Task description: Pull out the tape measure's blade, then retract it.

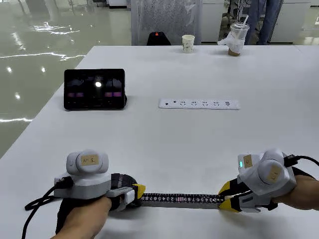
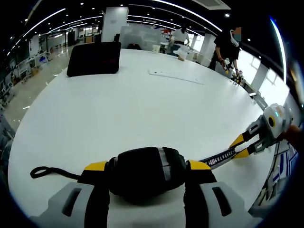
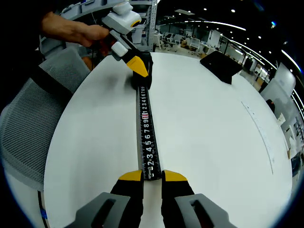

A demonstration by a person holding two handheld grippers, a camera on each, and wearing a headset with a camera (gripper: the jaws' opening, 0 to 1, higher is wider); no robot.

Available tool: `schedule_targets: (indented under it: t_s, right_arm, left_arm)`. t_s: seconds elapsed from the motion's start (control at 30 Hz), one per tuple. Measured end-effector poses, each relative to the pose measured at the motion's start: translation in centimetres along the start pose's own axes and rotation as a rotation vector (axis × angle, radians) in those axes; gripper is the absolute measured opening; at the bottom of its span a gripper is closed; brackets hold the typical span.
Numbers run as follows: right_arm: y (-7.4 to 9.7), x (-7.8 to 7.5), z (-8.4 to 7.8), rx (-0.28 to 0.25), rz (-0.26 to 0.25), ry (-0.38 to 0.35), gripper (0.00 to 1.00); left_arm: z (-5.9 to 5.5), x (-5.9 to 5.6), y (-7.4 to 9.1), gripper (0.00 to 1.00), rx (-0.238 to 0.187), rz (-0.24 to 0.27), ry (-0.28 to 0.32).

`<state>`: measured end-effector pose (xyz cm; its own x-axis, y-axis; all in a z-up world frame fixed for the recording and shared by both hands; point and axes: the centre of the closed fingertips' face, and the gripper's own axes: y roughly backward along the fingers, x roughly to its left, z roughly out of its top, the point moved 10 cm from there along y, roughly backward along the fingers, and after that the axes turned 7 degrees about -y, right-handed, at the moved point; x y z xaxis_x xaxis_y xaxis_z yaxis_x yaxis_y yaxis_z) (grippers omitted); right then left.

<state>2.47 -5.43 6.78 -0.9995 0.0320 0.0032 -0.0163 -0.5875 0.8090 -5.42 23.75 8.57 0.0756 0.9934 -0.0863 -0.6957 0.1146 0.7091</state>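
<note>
Both tongs had a grip. Your left tongs (image 2: 147, 166) were closed on the black case (image 2: 145, 183), which sat on the counter (image 2: 142, 104) between their yellow tips, its strap (image 2: 47, 172) trailing off to one side. Your right tongs (image 3: 152, 176) were narrowed onto the free end of the blade (image 3: 145, 128), its tip caught between the two yellow tips. The blade lay drawn out, numbers up, along the near edge of the counter, running straight from the case to the right tongs, which stood well apart from the left. Farther back on the counter stood a dark tablet (image 1: 94, 88), with a white power strip (image 1: 199, 104) to its right, and a paper cup (image 1: 188, 43) and a plastic cup (image 1: 237, 40) near the far edge.
</note>
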Motion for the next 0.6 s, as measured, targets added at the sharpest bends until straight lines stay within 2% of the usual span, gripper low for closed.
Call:
schedule_targets:
  t_s: [0.6]
  right_arm:
    - [-1.6, 0.2, 1.9, -0.021, 0.015, 0.009, 0.11]
  left_arm:
    - [0.0, 0.2, -0.3, 0.58, 0.003, -0.009, 0.006]
